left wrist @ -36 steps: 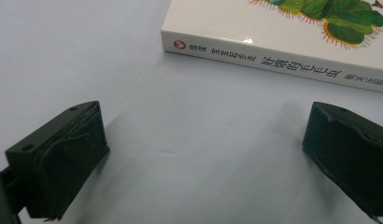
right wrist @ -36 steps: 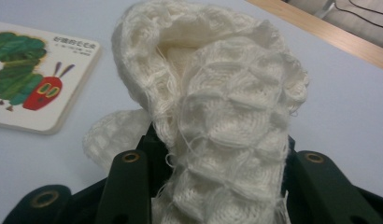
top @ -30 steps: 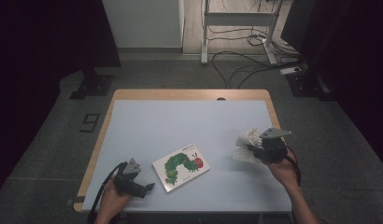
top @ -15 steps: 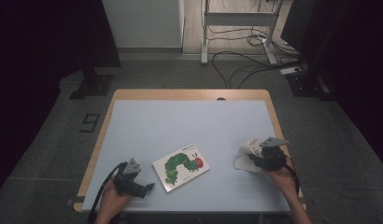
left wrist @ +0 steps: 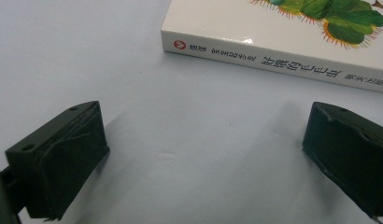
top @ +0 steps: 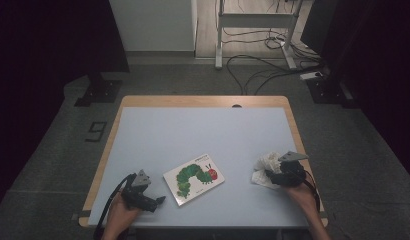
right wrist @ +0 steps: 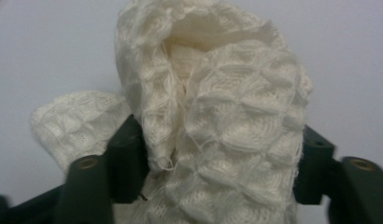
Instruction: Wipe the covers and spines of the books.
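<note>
White waffle-knit cloth point(right wrist: 213, 121) bunches up between the right gripper's point(right wrist: 217, 163) jaws, which have just been opening; whether the pads press it I cannot tell. The high view places that cloth point(top: 265, 167) at the lower right of the pale blue table point(top: 203, 135). The left gripper's point(left wrist: 203, 149) jaws stand wide apart on bare tabletop. Its view reads the spine lettering of the caterpillar book point(left wrist: 283, 37), upper right. No containers are in sight.

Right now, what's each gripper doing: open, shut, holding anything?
Left gripper: open, nothing between its jaws, just short of the book.
Right gripper: jaws have just been opening; the white cloth sits between them, grip uncertain.
</note>
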`<state>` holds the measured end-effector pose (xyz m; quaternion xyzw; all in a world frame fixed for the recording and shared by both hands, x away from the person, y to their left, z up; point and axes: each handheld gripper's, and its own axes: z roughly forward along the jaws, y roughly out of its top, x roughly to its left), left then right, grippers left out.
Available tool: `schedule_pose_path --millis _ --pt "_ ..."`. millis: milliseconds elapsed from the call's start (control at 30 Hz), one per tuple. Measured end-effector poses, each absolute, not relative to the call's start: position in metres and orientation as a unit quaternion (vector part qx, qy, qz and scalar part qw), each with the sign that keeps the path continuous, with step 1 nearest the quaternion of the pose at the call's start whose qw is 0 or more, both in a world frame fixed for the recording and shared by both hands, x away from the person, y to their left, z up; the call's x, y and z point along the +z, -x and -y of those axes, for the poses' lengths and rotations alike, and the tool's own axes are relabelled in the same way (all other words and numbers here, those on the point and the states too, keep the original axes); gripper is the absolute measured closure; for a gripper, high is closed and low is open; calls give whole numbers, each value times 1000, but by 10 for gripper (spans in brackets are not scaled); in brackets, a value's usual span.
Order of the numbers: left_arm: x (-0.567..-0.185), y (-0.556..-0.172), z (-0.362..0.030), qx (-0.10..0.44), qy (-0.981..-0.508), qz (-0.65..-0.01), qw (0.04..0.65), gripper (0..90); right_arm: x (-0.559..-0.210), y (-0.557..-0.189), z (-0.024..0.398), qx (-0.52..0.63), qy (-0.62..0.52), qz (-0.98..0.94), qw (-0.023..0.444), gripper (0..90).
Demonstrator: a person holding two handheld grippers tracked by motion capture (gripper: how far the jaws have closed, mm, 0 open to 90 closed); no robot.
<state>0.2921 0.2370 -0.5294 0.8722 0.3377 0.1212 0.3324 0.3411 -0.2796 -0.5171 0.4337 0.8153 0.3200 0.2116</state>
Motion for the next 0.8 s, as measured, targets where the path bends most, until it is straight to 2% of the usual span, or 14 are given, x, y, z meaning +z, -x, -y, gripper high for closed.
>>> schedule_pose_path --millis 167,233,267,800 --pt "-529 -292 -237 121 -872 -338 332 0 -513 -340 280 318 -434 -816 213 110" --pt "-529 -292 -237 122 -872 -337 332 0 -510 -339 280 316 -435 -815 215 11" --pt "-529 -292 -237 122 -872 -337 332 0 -508 -339 279 314 -434 -816 218 0" --pt "-529 -292 -237 123 -873 -336 331 0 -479 -336 275 325 -409 -821 228 10"
